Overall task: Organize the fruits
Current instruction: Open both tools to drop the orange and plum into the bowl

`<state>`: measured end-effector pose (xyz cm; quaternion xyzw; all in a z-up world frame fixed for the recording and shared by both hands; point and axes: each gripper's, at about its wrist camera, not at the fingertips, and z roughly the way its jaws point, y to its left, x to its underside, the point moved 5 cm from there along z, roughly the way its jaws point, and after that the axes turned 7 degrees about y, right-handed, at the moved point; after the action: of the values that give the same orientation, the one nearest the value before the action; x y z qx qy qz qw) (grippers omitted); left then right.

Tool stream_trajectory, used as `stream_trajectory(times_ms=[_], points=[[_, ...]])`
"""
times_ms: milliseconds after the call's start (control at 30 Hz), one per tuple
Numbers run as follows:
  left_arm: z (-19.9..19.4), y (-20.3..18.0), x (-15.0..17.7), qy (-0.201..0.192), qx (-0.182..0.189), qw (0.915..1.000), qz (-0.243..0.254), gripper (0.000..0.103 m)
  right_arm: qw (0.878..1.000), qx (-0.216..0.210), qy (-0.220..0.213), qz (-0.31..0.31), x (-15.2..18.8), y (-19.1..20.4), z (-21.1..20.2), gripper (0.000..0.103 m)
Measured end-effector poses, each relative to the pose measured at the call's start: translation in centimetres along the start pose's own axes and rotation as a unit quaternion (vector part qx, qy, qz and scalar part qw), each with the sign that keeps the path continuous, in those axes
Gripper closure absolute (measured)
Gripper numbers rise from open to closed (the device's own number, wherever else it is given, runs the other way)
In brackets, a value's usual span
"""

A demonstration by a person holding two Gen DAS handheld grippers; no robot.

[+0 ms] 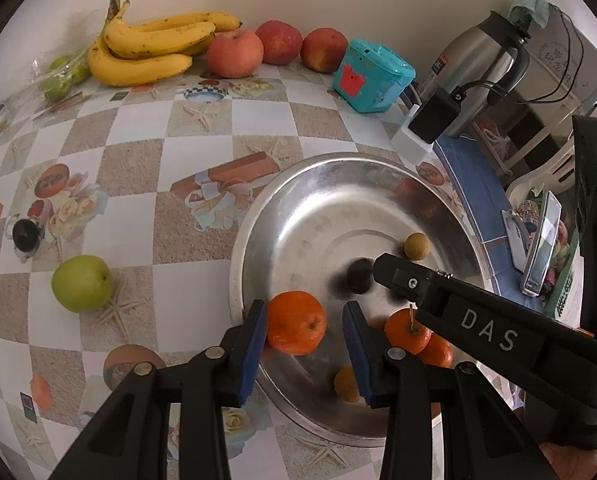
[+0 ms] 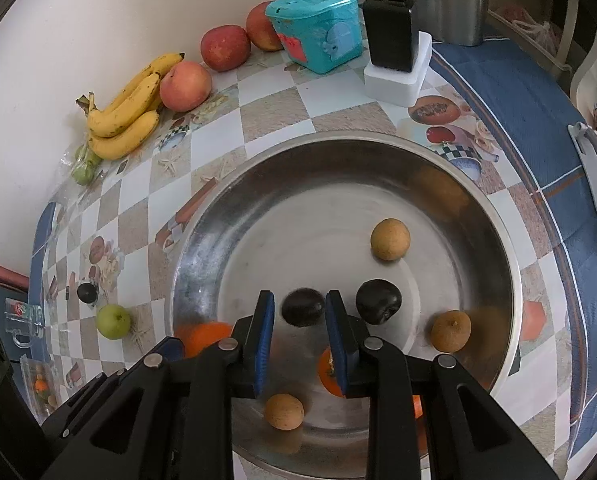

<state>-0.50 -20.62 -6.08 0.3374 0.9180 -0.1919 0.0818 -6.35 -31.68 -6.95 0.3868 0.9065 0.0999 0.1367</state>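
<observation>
Centrally, the steel basin (image 2: 498, 248) holds three tan round fruits (image 2: 390, 239), two dark plums and several oranges. The right gripper (image 2: 299, 316) sits low centre in its view, jaws spread around one blurred dark plum (image 2: 303, 307); contact cannot be confirmed. The second plum (image 2: 378, 301) lies just right of it. The left gripper (image 1: 304, 332), jaws spread, brackets an orange (image 1: 296, 322) at the basin's near-left wall. Bananas (image 1: 150, 46), three red apples (image 1: 234, 53) and a teal box (image 1: 372, 76) line the upper frame; a green apple (image 1: 81, 283) sits on the tablecloth (image 1: 138, 160) at left.
</observation>
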Motion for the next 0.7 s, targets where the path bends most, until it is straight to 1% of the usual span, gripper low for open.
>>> stream_trajectory(times_ms=[67,133,233,267,300,333,433,500,600,700], points=[[-0.1,0.0,-0.1,-0.001,-0.002,1.0,0.0,0.06,1.0,0.001,-0.004,-0.002,-0.1,0.1,-0.2,0.068],[-0.2,0.0,-0.1,-0.002,-0.001,1.0,-0.001,0.059,1.0,0.002,-0.009,-0.004,-0.1,0.3,-0.6,0.067],[-0.5,0.2,-0.3,-0.007,-0.002,1.0,-0.004,0.049,1.0,0.003,-0.016,-0.007,-0.3,0.5,-1.1,0.064],[-0.6,0.3,-0.4,-0.008,-0.002,0.9999,-0.006,0.042,1.0,0.004,-0.018,-0.007,-0.4,0.6,-1.3,0.054],[-0.7,0.4,-0.5,-0.009,-0.004,0.9999,-0.01,0.039,1.0,0.007,-0.021,-0.007,-0.4,0.6,-1.5,0.044],[-0.8,0.6,-0.5,-0.011,-0.005,0.9998,-0.015,0.038,1.0,0.009,-0.024,-0.008,-0.5,0.6,-1.6,0.042],[-0.9,1.3,-0.6,-0.01,-0.013,0.9995,-0.029,0.029,1.0,0.011,-0.028,-0.009,-0.7,0.7,-1.9,0.041],[-0.9,1.8,-0.7,-0.009,-0.021,0.999,-0.037,0.024,0.999,0.013,-0.029,-0.009,-0.7,0.6,-1.9,0.037],[-0.9,2.7,-0.7,-0.006,-0.036,0.9978,-0.055,0.019,0.999,0.019,-0.029,-0.009,-0.7,0.4,-1.8,0.036],[-0.8,3.7,-0.7,0.0,-0.04,0.9967,-0.071,0.019,0.999,0.02,-0.029,-0.009,-0.7,0.4,-1.7,0.036]])
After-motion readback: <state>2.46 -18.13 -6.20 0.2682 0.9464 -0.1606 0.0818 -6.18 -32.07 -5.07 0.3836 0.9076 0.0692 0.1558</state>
